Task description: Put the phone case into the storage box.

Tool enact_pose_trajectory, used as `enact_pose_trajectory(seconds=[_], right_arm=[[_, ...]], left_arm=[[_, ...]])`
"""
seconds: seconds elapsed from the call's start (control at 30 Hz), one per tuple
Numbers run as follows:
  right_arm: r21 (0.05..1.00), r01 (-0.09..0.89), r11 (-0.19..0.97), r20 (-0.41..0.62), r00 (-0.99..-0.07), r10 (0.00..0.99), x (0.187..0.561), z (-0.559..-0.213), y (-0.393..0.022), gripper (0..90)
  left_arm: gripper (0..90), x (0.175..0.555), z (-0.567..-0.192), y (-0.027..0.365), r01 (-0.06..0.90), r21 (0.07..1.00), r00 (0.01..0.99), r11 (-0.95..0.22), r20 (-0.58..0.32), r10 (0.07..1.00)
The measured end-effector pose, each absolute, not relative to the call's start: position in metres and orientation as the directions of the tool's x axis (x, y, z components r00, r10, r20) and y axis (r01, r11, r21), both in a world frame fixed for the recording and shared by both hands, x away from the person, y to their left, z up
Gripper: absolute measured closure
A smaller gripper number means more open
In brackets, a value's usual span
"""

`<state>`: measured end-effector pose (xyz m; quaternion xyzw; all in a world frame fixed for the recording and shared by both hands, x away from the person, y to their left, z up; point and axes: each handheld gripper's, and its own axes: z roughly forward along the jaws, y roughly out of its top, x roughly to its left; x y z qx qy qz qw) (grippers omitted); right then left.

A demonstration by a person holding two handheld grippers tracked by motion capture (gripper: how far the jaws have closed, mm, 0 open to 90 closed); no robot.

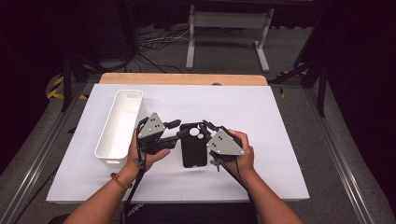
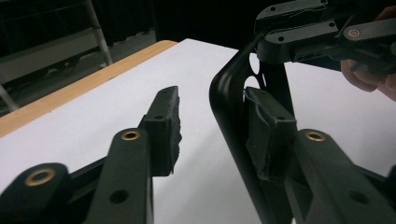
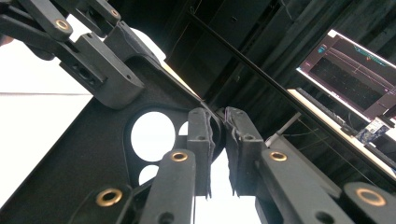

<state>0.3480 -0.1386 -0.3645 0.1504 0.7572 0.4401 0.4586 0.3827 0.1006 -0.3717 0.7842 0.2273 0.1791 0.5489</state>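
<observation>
Item 1, nearest the high camera: the person's two forearms, entering at 6 o'clock, a bracelet (image 1: 120, 181) on the left wrist.

Item 2, left: a long white bin (image 1: 120, 127) stood at about 9 o'clock on the table (image 1: 261, 140), open side up; nothing could be seen in it.

Item 3: the left hand-held gripper (image 1: 173, 132), just right of the bin, pointed toward 3 o'clock. In the left gripper view its jaws stood wide apart; one pad (image 2: 268, 126) lay against the inner face of the phone case's wall, the other pad (image 2: 164, 126) hung clear over bare table. It gripped nothing.

Item 4, centre: a black phone case (image 1: 194, 145), long axis running 12 to 6 o'clock, camera cut-outs at the 12 o'clock end. Whether it rested flat on the table or was raised at that end could not be told.

Item 5, right: the right hand-held gripper (image 1: 205, 127), pointed toward 9 o'clock at the case's top right corner. In the right gripper view its jaws were nearly closed, pinching the thin rim of the case beside the round cut-outs.

Progress, as judged: the case was secured by the right gripper alone, the left about to take its share. The case remained outside the bin; lifting and any placing were left to do.
</observation>
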Motion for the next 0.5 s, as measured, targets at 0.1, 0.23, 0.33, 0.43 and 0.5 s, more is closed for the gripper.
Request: enact_pose_trajectory(seconds=[0.1, 0.23, 0.33, 0.43, 0.5], right_arm=[[0.799, -0.179, 0.574, -0.57, -0.529, 0.629, 0.3479, -0.3649, -0.1383, 81.3], [0.804, -0.185, 0.565, -0.567, -0.525, 0.635, 0.3475, -0.3648, -0.1388, 81.5], [0.802, -0.189, 0.566, -0.57, -0.522, 0.634, 0.3466, -0.3646, -0.1386, 81.5], [0.803, -0.192, 0.565, -0.571, -0.523, 0.633, 0.3464, -0.3644, -0.1387, 81.5], [0.801, -0.194, 0.567, -0.573, -0.526, 0.629, 0.3465, -0.3646, -0.1386, 81.5]], left_arm=[[70.5, 0.3814, -0.3718, 0.1005, 0.153, 0.946, 0.83, -0.285, 0.033, 0.557], [76.4, 0.3796, -0.3715, 0.1006, 0.137, 0.95, 0.83, -0.279, 0.044, 0.556], [77.7, 0.3788, -0.3714, 0.1014, 0.14, 0.953, 0.832, -0.268, 0.034, 0.554], [79.1, 0.3791, -0.3715, 0.1028, 0.148, 0.955, 0.838, -0.258, 0.017, 0.546], [80.8, 0.3803, -0.3715, 0.1049, 0.149, 0.955, 0.838, -0.258, 0.017, 0.546]])
